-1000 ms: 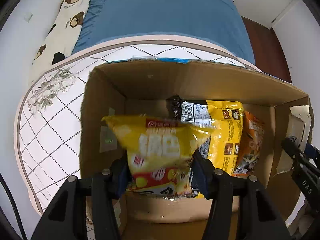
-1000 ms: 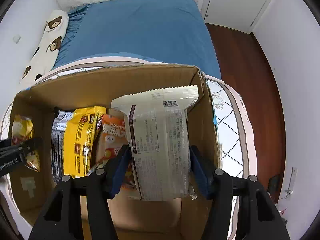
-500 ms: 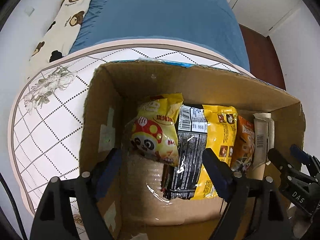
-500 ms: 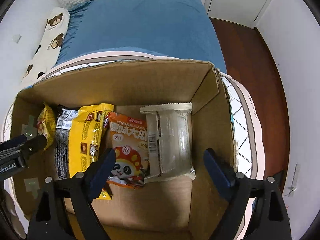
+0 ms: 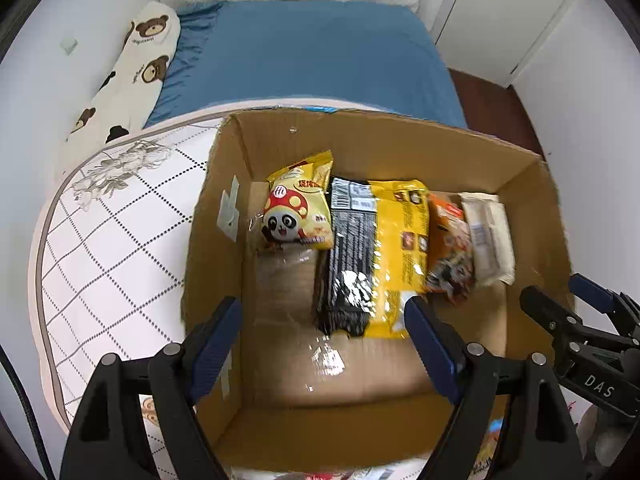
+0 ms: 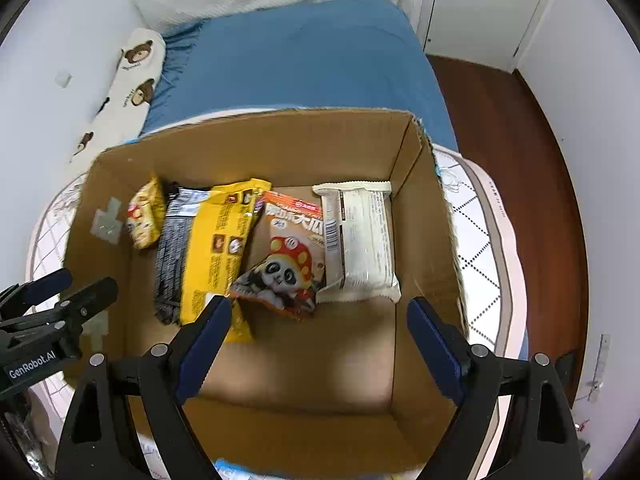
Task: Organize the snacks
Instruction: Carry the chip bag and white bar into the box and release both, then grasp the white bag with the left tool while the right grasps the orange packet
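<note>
Both grippers hang above the open cardboard box, jaws wide with nothing between them, having just opened. The yellow panda snack bag lies at the box's left end, beyond the left gripper. The white packet lies at the right end, ahead of the right gripper.

Blue-sheeted bed against white walls, dark wooden floor at right
</note>
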Motion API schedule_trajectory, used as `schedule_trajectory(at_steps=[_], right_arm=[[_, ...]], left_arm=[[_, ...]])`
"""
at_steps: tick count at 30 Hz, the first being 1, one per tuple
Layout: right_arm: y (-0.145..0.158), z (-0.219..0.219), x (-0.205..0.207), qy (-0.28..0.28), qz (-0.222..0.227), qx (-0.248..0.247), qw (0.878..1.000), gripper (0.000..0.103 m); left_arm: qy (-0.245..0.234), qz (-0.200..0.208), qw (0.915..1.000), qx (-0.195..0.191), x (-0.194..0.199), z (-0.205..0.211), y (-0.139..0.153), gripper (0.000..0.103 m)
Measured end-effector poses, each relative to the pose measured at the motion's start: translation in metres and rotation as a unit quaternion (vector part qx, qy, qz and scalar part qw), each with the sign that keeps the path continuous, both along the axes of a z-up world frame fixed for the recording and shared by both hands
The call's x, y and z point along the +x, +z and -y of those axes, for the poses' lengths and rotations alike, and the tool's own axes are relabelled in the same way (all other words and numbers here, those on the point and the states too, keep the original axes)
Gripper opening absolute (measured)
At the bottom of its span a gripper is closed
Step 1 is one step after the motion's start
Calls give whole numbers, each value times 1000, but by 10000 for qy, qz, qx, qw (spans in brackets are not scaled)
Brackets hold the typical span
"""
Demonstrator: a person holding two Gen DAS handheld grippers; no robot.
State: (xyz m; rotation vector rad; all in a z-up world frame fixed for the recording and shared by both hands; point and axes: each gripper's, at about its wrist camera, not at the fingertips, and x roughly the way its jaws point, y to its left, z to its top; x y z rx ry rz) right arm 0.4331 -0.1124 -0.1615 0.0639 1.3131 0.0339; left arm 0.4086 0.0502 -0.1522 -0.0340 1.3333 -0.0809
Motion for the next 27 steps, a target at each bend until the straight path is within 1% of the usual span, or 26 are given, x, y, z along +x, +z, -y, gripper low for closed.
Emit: schedule_trajectory(at_steps=[4, 7, 10, 13, 16, 19, 21, 25, 27], right_arm=[[31, -5, -29, 45, 299, 71, 9995, 91], [52, -7, -51, 40, 511, 187, 9985, 91], [69, -10, -76, 34, 674, 322, 9972, 91], [78, -11, -100, 26, 693, 491, 9964, 91], [77, -12, -124, -19, 683, 615, 9958, 91], [67, -11, -147, -91, 542, 753, 9956, 91], [57, -10, -160, -143, 431, 794, 9958, 91], [20, -4, -184, -361, 70, 943, 9949, 91], [-2, 0, -196, -510, -147, 1015, 9934, 91]], left_arm=[[-52, 321, 9994, -107, -26, -1, 29, 83], [-158, 608, 9980, -52, -48, -1, 51, 83], [-233, 792, 9966, -53, -70, 0, 69, 83], [-272, 890, 9956, -113, -91, -4, 82, 83], [-302, 947, 9950, -122, -111, -5, 86, 83], [-304, 882, 9956, -88, -135, -10, 79, 83], [-283, 829, 9961, 44, -150, -14, 67, 83], [-169, 498, 9982, 302, -172, -29, 28, 83], [-18, 129, 9995, 285, -183, -42, -1, 83]])
